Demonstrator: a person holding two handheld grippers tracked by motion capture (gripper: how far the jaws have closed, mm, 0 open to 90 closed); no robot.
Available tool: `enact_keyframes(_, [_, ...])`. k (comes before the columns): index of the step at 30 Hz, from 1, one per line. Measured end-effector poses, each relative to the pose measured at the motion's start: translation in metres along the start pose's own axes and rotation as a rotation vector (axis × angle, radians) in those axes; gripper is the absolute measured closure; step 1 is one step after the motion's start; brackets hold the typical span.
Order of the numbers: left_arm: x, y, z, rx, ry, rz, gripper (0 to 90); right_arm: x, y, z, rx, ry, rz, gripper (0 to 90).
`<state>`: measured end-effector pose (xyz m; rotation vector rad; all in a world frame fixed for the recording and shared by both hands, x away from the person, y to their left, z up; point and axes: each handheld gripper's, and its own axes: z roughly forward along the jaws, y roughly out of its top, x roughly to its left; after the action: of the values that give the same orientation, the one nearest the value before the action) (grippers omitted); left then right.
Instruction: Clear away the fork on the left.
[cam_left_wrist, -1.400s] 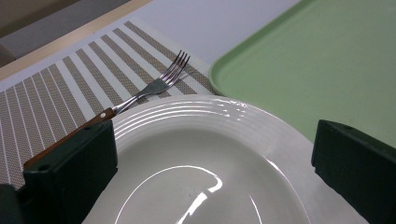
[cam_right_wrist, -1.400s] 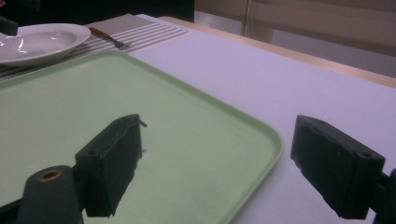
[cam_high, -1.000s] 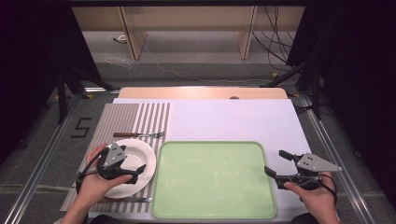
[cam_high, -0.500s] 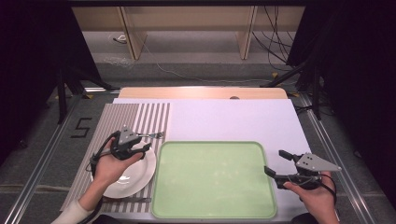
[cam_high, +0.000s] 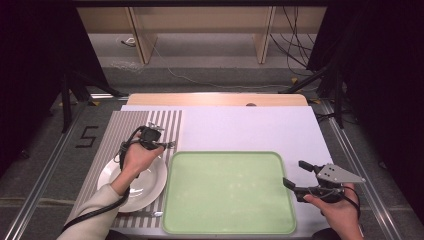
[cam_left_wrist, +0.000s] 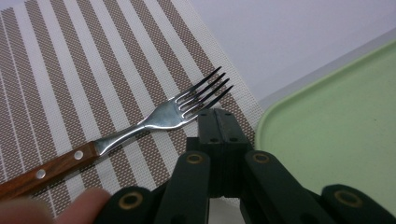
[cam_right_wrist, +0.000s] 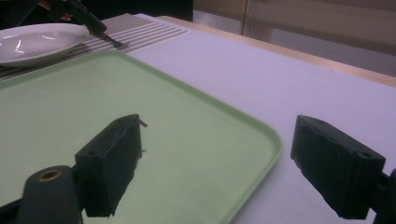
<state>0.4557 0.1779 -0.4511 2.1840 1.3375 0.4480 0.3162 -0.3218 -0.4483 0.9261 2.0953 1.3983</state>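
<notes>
High view first: I see my left gripper (cam_high: 150, 136) out over the striped placemat (cam_high: 115, 135), past the far rim of the white plate (cam_high: 134, 182), with my left hand (cam_high: 137, 159) wrapped around it. Its tip sits beside the fork (cam_high: 167, 145), which lies on the mat just off the far-left corner of the green tray (cam_high: 227, 192).

From the left gripper view I can read the jaws plainly — the two black pads are pressed flat together with nothing between them. They sit right at the fork's (cam_left_wrist: 140, 126) tines, just on the near side; whether they touch the metal I cannot tell. The fork lies flat across the brown-and-white stripes of the placemat (cam_left_wrist: 70, 84), its wooden handle with two rivets running off to the lower left and its tines pointing toward the tray's (cam_left_wrist: 336, 130) rounded corner. A blurred fingertip (cam_left_wrist: 79, 205) shows at the bottom edge.

My right gripper (cam_high: 299, 176) rests low at the right side of the tray, held by my right hand (cam_high: 334, 210). In the right gripper view its jaws stand wide apart and empty — one over the green tray (cam_right_wrist: 140, 107), the other over the white table cover (cam_right_wrist: 289, 79) beyond the rim. The plate (cam_right_wrist: 37, 42) and the left gripper (cam_right_wrist: 86, 21) appear far off at the upper left.
</notes>
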Motion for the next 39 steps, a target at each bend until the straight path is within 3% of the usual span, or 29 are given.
enact_keyframes(14, [0.0, 0.005, 0.016, 0.06, 0.012, -0.008, 89.7, 0.0, 0.0, 0.0, 0.003, 0.0, 0.0, 17.4])
enact_keyframes(25, [0.0, 0.012, 0.031, 0.167, 0.028, -0.012, 89.7, 0.0, 0.0, 0.001, 0.003, 0.002, 0.0, 17.4])
enact_keyframes(39, [0.002, 0.02, 0.039, 0.183, 0.048, -0.017, 89.7, 0.0, 0.0, 0.001, 0.003, 0.003, 0.001, 17.4])
